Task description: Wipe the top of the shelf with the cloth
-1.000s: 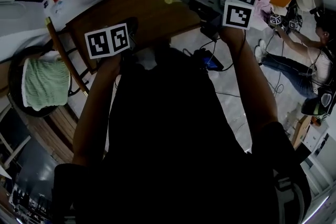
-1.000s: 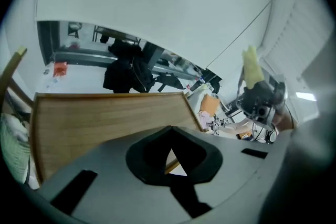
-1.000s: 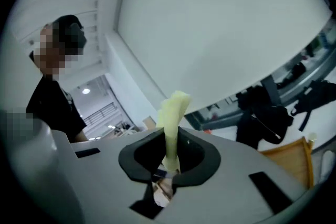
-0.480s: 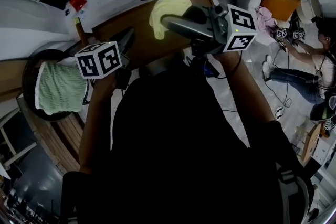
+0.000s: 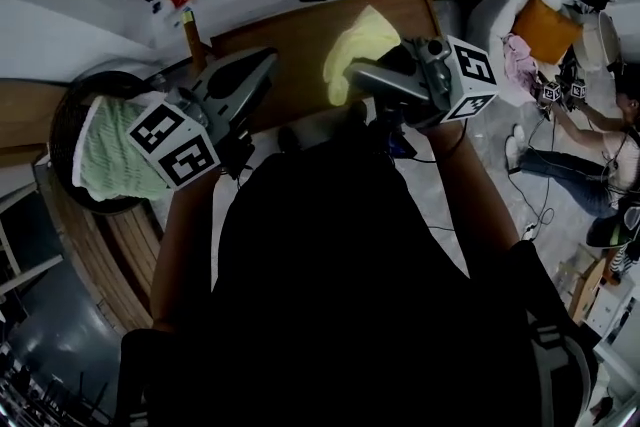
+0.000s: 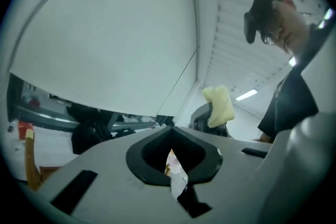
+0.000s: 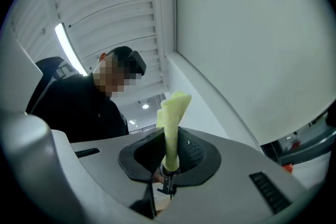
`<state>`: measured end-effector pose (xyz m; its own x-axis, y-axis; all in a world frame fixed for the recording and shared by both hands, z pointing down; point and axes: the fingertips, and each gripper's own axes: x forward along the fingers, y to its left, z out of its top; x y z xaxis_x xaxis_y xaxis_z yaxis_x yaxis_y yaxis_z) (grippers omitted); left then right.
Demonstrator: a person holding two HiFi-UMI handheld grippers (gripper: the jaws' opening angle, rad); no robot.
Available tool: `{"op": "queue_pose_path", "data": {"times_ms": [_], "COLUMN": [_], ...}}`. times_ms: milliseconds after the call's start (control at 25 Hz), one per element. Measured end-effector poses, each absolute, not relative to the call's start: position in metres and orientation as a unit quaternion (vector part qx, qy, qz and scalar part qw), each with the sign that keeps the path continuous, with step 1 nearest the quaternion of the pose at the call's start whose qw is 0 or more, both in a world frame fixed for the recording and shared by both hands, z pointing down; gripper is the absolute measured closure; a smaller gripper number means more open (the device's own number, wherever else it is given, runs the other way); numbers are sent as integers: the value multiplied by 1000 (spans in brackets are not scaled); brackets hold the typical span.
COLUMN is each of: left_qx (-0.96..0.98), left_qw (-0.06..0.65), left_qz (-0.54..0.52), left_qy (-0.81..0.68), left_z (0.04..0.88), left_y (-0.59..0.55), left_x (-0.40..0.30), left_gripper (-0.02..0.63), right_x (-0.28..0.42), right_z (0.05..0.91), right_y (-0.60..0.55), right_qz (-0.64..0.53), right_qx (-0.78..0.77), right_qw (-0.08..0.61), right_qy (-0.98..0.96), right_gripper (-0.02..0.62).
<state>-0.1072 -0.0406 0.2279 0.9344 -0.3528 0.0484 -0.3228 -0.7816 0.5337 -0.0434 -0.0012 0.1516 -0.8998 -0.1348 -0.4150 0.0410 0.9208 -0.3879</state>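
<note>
Over shelf point(image 5: 290, 33) | right gripper point(image 5: 348, 75) pinches cloth point(image 5: 362, 47), long axis along jaws, outward | left gripper point(image 5: 264, 65) closed

Cloth point(image 5: 362, 45) sitting in right gripper point(image 5: 352, 77) jaws over shelf point(image 5: 290, 37); left gripper point(image 5: 262, 65) hovering left; basket point(image 5: 60, 120) lying farther left

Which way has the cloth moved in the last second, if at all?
Yes. The cloth, held in the right tool, has come back from the far edge of the shelf top toward its near edge, closer to the person.
</note>
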Motion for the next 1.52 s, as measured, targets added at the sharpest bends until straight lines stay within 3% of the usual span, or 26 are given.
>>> {"op": "queue_pose_path", "data": {"times_ms": [480, 960, 1240, 1520], "left_qx": [959, 976, 978, 972], "left_qw": [231, 173, 171, 181], "left_qz": [-130, -107, -83, -54], "left_qy": [-96, -73, -92, -137], "left_z": [160, 122, 118, 134], "left_y": [7, 74, 132, 172], "left_x": [-103, -19, 32, 38], "left_gripper": [597, 597, 597, 597], "right_x": [-4, 69, 122, 127], "right_z": [102, 85, 102, 123], "right_y": [49, 104, 143, 169], "right_qz": [-140, -118, -125, -143], "right_qx": [-53, -34, -21, -3], "right_qw": [184, 190, 201, 204], "right_qy": [971, 974, 971, 968], "right_gripper": [548, 548, 548, 548]}}
